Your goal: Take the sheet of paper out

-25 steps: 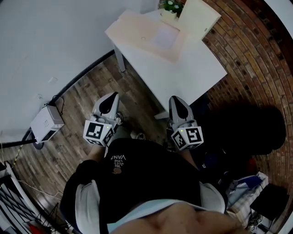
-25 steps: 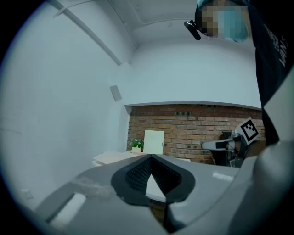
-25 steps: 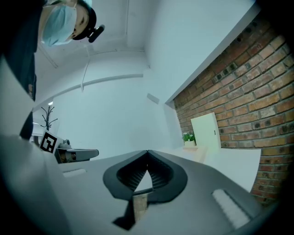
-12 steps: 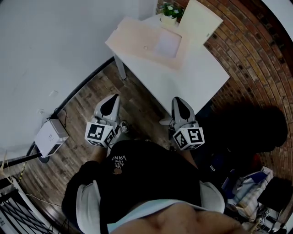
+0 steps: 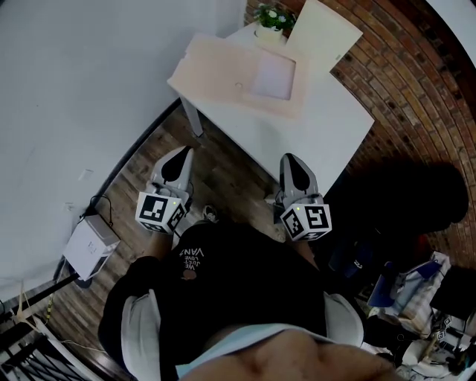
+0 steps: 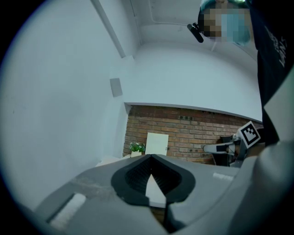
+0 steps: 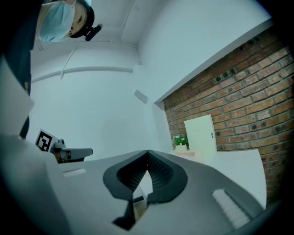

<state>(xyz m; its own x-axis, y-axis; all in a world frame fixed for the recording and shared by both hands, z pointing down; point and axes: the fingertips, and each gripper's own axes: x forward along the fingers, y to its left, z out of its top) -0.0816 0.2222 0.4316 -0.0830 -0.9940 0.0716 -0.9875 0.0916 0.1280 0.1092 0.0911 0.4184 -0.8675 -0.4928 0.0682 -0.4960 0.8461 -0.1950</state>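
Observation:
On the white table point(image 5: 312, 134) lies an open pale peach folder point(image 5: 223, 71) with a lavender sheet of paper point(image 5: 273, 77) in it. My left gripper point(image 5: 178, 162) and right gripper point(image 5: 291, 170) are held level over the wooden floor, short of the table's near edge. Both are shut with nothing between the jaws. In the left gripper view, the closed tips point(image 6: 150, 157) point at the table point(image 6: 154, 190), and the right gripper point(image 6: 227, 148) shows at the right. The right gripper view shows its closed tips point(image 7: 147, 153) and the folder point(image 7: 187, 155) beyond.
A potted plant point(image 5: 271, 16) and a cream panel point(image 5: 323, 33) stand at the table's far end against the brick wall point(image 5: 416, 89). A white box point(image 5: 91, 248) with cables sits on the floor at left. A dark chair point(image 5: 401, 201) and clutter point(image 5: 413, 290) lie at right.
The person has stepped toward the table with both grippers. The white box on the floor has slid back toward the lower left of the head view. Both grippers stay shut.

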